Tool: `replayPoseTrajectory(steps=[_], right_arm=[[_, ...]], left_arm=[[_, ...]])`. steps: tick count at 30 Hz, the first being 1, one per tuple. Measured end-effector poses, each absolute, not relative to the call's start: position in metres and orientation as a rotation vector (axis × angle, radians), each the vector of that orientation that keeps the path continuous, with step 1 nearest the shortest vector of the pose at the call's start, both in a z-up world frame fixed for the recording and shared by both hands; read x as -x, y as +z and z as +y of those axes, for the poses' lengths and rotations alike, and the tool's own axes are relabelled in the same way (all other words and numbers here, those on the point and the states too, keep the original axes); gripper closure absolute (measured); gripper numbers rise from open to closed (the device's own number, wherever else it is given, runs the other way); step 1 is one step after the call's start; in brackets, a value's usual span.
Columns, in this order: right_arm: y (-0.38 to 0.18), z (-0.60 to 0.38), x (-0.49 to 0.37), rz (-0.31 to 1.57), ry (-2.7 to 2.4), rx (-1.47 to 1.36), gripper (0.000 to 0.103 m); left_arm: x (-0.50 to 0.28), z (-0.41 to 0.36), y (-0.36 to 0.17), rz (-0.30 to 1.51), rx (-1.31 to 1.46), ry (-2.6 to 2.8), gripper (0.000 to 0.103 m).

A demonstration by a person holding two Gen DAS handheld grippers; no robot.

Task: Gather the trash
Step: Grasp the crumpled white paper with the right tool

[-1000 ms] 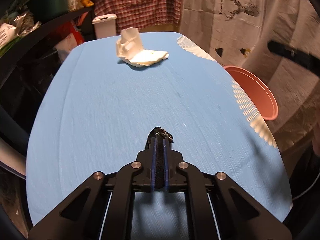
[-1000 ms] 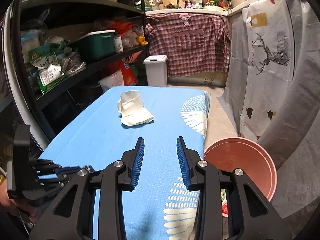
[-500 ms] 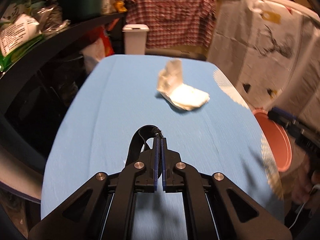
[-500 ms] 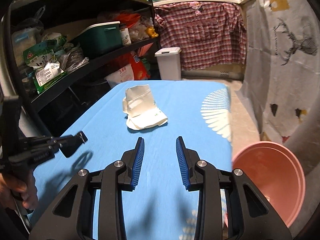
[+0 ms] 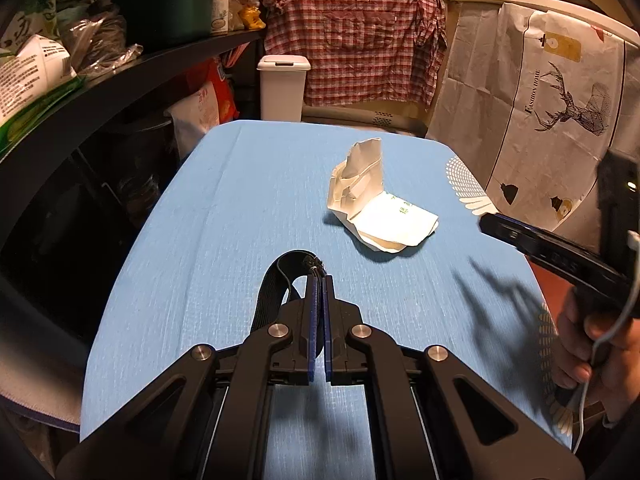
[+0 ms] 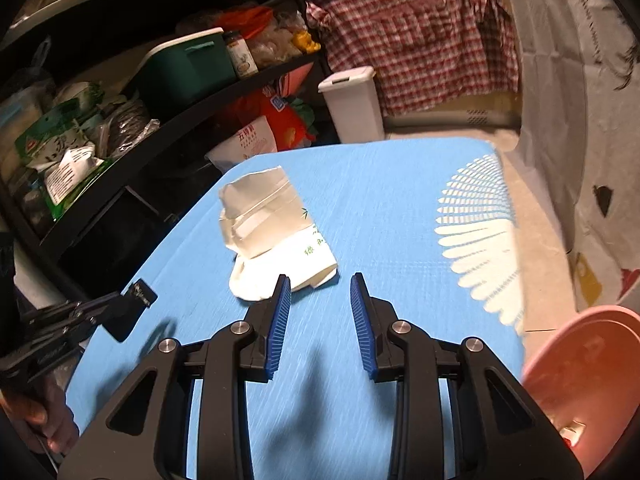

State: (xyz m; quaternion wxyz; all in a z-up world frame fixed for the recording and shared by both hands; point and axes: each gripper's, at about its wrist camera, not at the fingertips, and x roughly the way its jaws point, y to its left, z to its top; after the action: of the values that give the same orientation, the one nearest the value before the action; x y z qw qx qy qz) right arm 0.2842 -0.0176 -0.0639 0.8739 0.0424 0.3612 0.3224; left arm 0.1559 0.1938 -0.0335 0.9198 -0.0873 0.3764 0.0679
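Left gripper [image 5: 319, 280] pinches a black strap [image 5: 272, 292]. Right gripper [image 6: 320, 286] spread, empty, just short of crumpled wrapper [image 6: 272, 236] mid blue table [image 6: 380, 200].

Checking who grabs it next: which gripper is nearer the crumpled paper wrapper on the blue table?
Right. The right gripper is open with its fingertips just short of the wrapper. The left gripper is shut on a black strap, farther back over the table.

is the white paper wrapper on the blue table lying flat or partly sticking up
Partly up. One crumpled end of the white paper wrapper rises off the blue table, while its other end lies flat.
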Motion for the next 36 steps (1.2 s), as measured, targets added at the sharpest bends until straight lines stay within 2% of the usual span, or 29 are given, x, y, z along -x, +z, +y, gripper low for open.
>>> replayPoseTrajectory(steps=[12,14,15,18,27,36], right_arm=[[-0.097,0.015,-0.34,0.908,0.732,-0.168,0.069],[-0.1,0.021,-0.34,0.931,0.749,-0.157,0.074],[-0.101,0.023,-0.339,0.936,0.75,-0.145,0.083],[-0.1,0.025,-0.335,0.933,0.758,-0.135,0.087],[-0.068,0.011,-0.312,0.857,0.734,-0.137,0.096],[-0.03,-0.003,-0.265,0.792,0.712,-0.078,0.098]], left_arm=[[-0.159,0.201,-0.034,0.774,0.169,0.144,0.1],[-0.159,0.202,-0.034,0.772,0.167,0.144,0.1],[-0.159,0.202,-0.033,0.772,0.168,0.144,0.1],[-0.159,0.202,-0.032,0.77,0.171,0.144,0.1],[-0.152,0.199,-0.02,0.743,0.158,0.132,0.1],[-0.137,0.194,-0.005,0.712,0.147,0.112,0.1]])
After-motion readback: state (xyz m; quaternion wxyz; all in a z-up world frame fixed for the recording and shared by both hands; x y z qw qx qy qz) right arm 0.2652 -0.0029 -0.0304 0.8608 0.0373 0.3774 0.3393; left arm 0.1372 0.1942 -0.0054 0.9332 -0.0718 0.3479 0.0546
